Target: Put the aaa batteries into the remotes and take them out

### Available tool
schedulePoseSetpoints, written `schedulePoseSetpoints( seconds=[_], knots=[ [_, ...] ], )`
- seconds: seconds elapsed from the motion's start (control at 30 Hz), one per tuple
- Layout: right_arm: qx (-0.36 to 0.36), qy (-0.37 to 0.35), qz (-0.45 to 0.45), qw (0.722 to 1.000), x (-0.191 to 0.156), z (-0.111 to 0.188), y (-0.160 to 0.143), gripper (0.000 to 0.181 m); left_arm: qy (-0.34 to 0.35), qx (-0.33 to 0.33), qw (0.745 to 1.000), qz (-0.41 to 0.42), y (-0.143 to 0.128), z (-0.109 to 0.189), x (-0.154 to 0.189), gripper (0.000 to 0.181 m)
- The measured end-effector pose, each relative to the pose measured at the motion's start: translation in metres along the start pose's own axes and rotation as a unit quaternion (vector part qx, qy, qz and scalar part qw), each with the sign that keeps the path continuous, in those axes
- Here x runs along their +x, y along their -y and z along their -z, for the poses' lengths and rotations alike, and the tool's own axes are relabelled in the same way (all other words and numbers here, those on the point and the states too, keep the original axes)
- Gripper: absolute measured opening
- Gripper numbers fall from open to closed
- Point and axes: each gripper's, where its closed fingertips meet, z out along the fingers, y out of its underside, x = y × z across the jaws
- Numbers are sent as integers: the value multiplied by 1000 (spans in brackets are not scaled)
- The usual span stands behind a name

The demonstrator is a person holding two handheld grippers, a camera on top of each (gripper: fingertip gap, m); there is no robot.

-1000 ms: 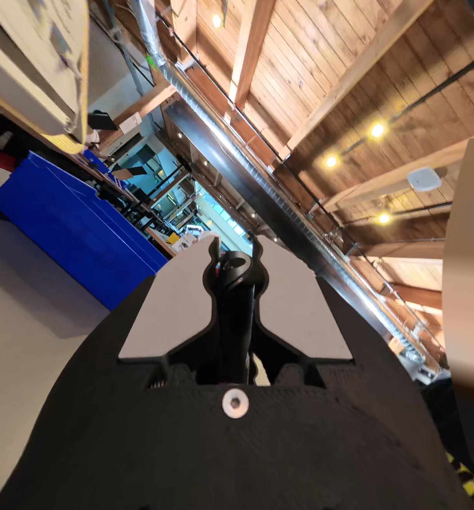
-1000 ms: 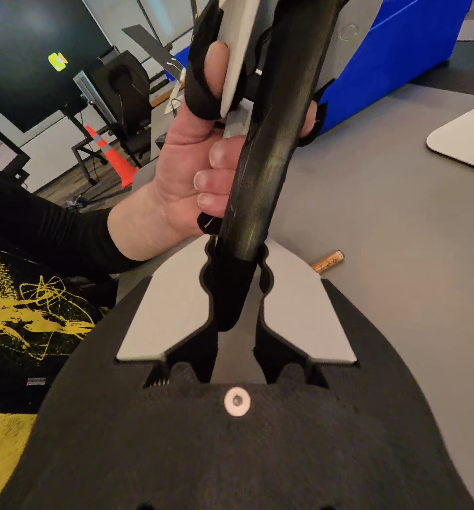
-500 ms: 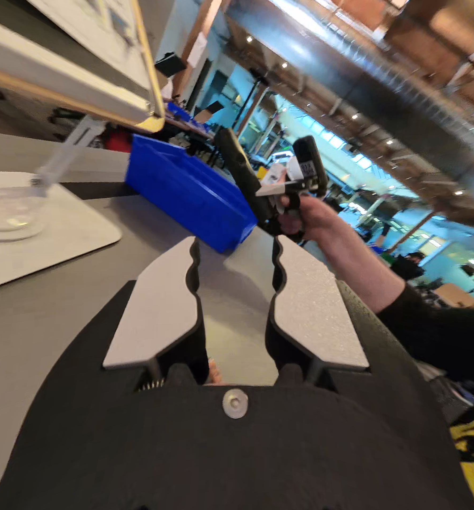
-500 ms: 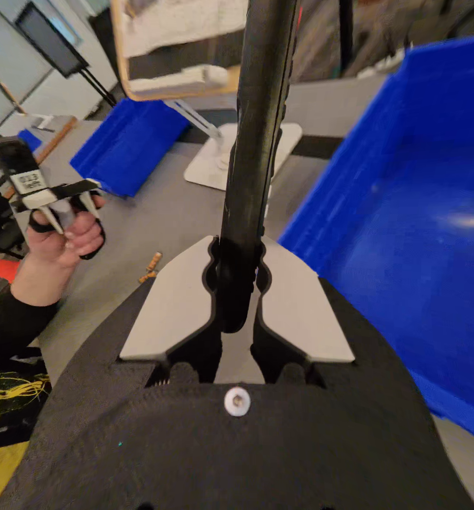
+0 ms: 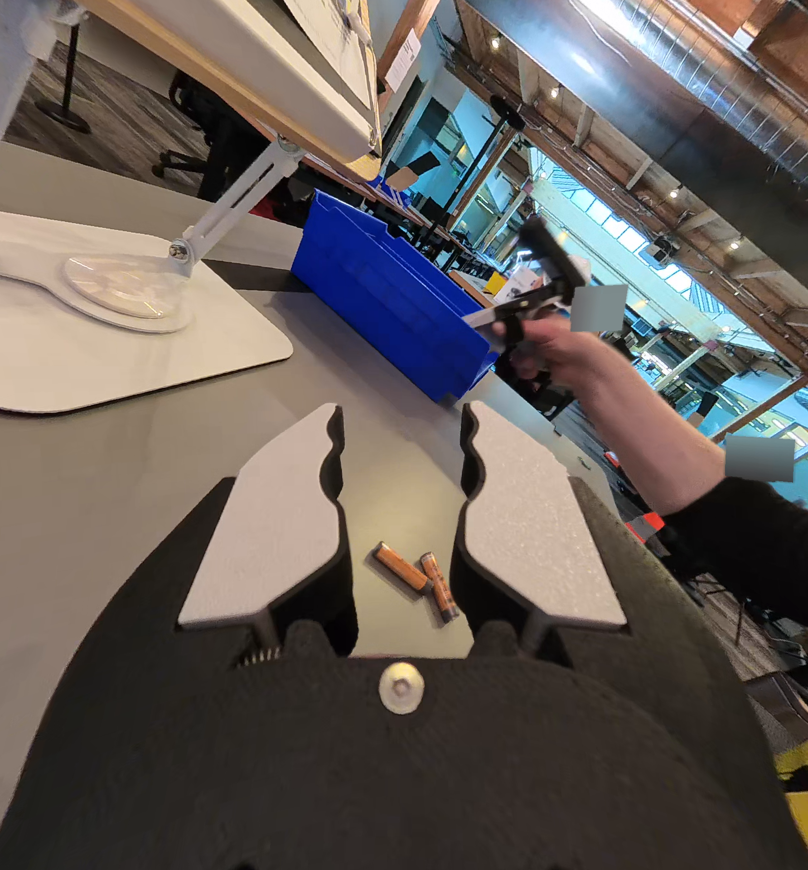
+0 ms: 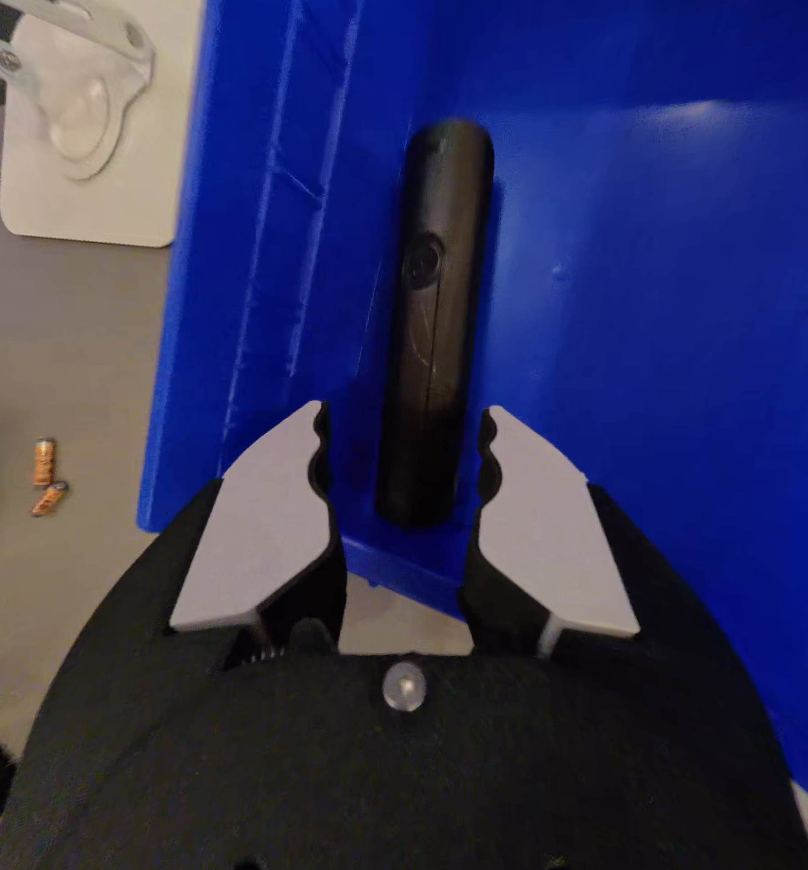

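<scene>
Your right gripper (image 6: pixel 404 452) hangs wide open and empty above the black remote (image 6: pixel 432 325) lying in the blue bin (image 6: pixel 651 282), so this cycle looks finished. Your left gripper (image 5: pixel 399 461), also open and empty, frames the two batteries (image 5: pixel 413 581) on the grey table (image 5: pixel 86 471); picking them up seems next. The white stand base (image 5: pixel 110 358) sits far left, clear of your path.

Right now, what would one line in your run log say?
left gripper: open, over two batteries on table | right gripper: open, above remote in blue bin
</scene>
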Motion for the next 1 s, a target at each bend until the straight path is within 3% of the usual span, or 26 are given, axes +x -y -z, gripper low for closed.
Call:
schedulePoseSetpoints(
  seconds=[0.07, 0.17, 0.27, 0.4, 0.43, 0.53, 0.6, 0.7, 0.77, 0.87, 0.93, 1.0],
  knots=[
    [56, -22, 76, 995, -25, 33, 10, 57, 6, 2, 1000, 1, 1, 4, -5, 48],
    [49, 48, 236, 969, -126, 52, -14, 43, 16, 16, 1000, 16, 5, 8, -16, 48],
    [-27, 100, 357, 928, -225, 18, -64, 28, 34, 24, 999, 18, 6, 11, -26, 48],
    [-123, 123, 344, 923, -295, -57, -114, 32, 57, 32, 998, 8, 9, 20, -33, 48],
    [-125, 109, 335, 927, -302, -72, -117, 43, 60, 37, 998, 8, 12, 23, -34, 48],
    [-109, 73, 319, 939, -312, -100, -114, 41, 57, 52, 997, 16, 19, 27, -36, 49],
    [-122, 51, 318, 939, -306, -111, -115, 35, 53, 55, 997, 19, 20, 28, -36, 49],
    [-123, 40, 328, 936, -302, -117, -115, 10, 48, 54, 997, 21, 18, 25, -33, 49],
    [-120, 66, 327, 935, -305, -116, -115, 9, 47, 51, 997, 15, 17, 24, -31, 49],
    [-67, 118, 348, 927, -314, -96, -97, 9, 56, 48, 997, 3, 17, 26, -33, 49],
    [-4, 130, 369, 920, -305, -60, -64, 9, 58, 56, 997, 1, 18, 29, -36, 49],
    [58, 101, 385, 915, -275, -15, -18, 9, 58, 63, 996, 13, 19, 30, -40, 49]
  ],
)
